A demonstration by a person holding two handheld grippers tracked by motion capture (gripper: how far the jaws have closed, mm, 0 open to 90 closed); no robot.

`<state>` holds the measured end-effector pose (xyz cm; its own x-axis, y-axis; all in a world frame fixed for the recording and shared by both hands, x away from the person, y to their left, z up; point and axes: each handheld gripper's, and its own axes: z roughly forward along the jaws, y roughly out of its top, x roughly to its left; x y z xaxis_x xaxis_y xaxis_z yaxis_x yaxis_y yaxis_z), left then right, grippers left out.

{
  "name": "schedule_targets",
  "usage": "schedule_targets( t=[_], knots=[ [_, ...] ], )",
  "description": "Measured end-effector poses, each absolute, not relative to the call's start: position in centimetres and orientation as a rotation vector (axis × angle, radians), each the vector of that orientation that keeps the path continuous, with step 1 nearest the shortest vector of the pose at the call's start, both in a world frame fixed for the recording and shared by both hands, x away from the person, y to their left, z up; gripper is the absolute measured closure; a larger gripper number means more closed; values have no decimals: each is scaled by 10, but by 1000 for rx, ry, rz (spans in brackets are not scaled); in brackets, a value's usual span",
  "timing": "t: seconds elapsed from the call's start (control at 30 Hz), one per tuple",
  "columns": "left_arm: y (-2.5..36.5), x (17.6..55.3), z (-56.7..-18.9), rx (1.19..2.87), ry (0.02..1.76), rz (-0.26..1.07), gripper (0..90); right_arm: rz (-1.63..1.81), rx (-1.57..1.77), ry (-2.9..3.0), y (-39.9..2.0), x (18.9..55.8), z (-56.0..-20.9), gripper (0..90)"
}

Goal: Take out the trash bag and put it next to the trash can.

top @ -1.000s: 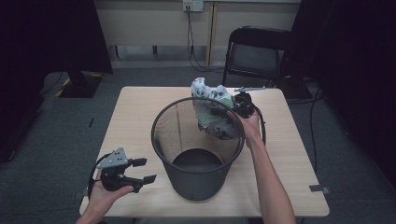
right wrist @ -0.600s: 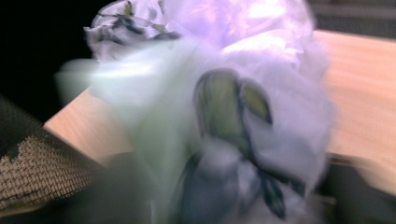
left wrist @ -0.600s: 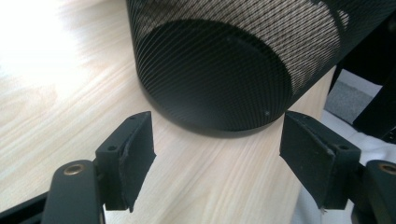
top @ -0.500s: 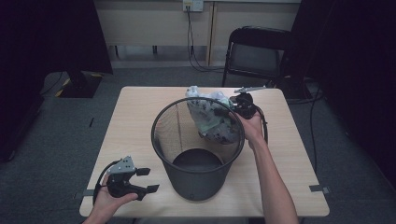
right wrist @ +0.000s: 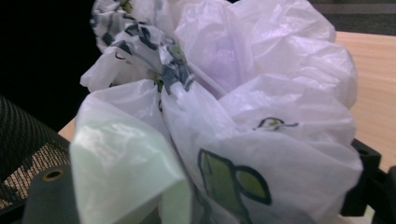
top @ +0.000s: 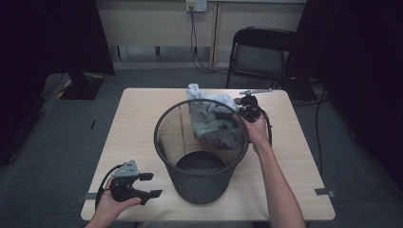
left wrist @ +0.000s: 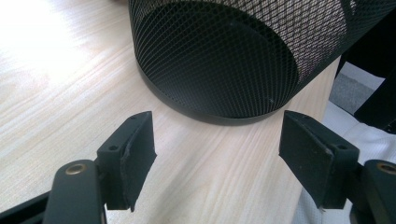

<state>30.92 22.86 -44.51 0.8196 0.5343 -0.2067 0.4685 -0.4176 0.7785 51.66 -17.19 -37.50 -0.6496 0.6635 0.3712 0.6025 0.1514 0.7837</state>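
A black mesh wastebasket point(top: 160, 124) stands upright in the middle of the wooden table point(top: 138, 111). A crumpled white plastic bag point(top: 196, 92) with green and black print hangs over its far rim, most of it seen through the mesh. My right gripper point(top: 239, 110) is at the bag's right side. In the right gripper view the bag point(right wrist: 243, 121) bulges between the jaws, which have just been opening and now stand wide. My left gripper point(top: 151, 185) rests open near the front left corner. In the left gripper view it point(left wrist: 217, 144) faces the basket's base point(left wrist: 219, 60).
A black folding chair point(top: 261, 52) stands behind the table's far right corner, with cables on the grey floor near it. The table's front edge lies just under my left hand. Bare tabletop point(left wrist: 56, 93) stretches left of the basket.
The bag has dropped lower behind the basket's far rim. My left hand has drawn back slightly toward the front edge. The right hand has stayed by the rim.
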Motion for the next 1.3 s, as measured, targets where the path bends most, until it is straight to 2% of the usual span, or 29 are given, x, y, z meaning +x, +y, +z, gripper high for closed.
schedule_targets(
  t=[0.03,0.07,0.1,0.13,0.17,0.2,0.23,0.3,0.4,0.43,0.47,0.5,0.53,0.57,0.6,0.67,0.8,0.83,0.87,0.9,0.93,0.97,1.03,1.07,1.1,1.17,1.3],
  knots=[
    [229,309,-445,2080,737,90,263,1541,1287,2337,-172,517,-375,173],
    [228,309,-445,2081,734,86,263,1542,1297,2328,-181,512,-375,258],
    [228,309,-446,2082,734,83,263,1534,1282,2332,-185,509,-375,385],
    [227,309,-446,2080,737,73,263,1520,1279,2337,-189,506,-374,445],
    [227,310,-446,2085,736,74,263,1501,1277,2342,-191,504,-373,597],
    [226,310,-447,2089,737,72,263,1480,1250,2357,-192,503,-372,675],
    [225,311,-448,2088,736,67,263,1457,1243,2365,-192,502,-369,731],
    [224,310,-448,2093,737,64,263,1468,1208,2363,-189,501,-362,783],
    [224,310,-448,2097,732,62,263,1666,1081,2302,-179,499,-345,790],
    [225,311,-449,2094,735,62,263,1750,1037,2268,-176,498,-341,762],
    [225,311,-449,2093,742,59,263,1779,1022,2248,-172,500,-340,643],
    [225,311,-449,2093,742,59,263,1779,1022,2248,-172,500,-340,643],
    [226,312,-449,2093,744,60,263,1724,1087,2248,-167,504,-344,435],
    [226,312,-450,2096,747,65,263,1619,1167,2297,-162,509,-351,293],
    [226,311,-450,2100,746,59,263,1506,1213,2356,-159,511,-366,255],
    [226,311,-451,2102,746,56,263,1540,1236,2368,-164,510,-378,240],
    [222,312,-452,2118,738,44,263,1562,1278,2328,-181,503,-382,184],
    [221,312,-452,2118,734,41,263,1579,1281,2325,-185,500,-382,221],
    [221,312,-452,2118,734,41,263,1579,1281,2325,-185,500,-382,221],
    [221,312,-453,2120,737,42,263,1572,1262,2330,-188,498,-381,282],
    [220,312,-453,2124,737,42,263,1565,1248,2336,-190,495,-380,278],
    [219,312,-453,2128,734,41,263,1557,1233,2332,-193,492,-377,458],
    [219,311,-453,2129,734,40,263,1555,1218,2340,-193,491,-375,475],
    [219,311,-453,2130,733,40,263,1526,1187,2358,-191,491,-372,719],
    [219,311,-453,2129,733,39,263,1526,1187,2358,-191,491,-372,719],
    [219,312,-453,2126,734,37,263,1518,1154,2367,-185,493,-366,808],
    [221,311,-453,2121,740,37,263,1705,1035,2321,-173,495,-351,830]
  ],
)
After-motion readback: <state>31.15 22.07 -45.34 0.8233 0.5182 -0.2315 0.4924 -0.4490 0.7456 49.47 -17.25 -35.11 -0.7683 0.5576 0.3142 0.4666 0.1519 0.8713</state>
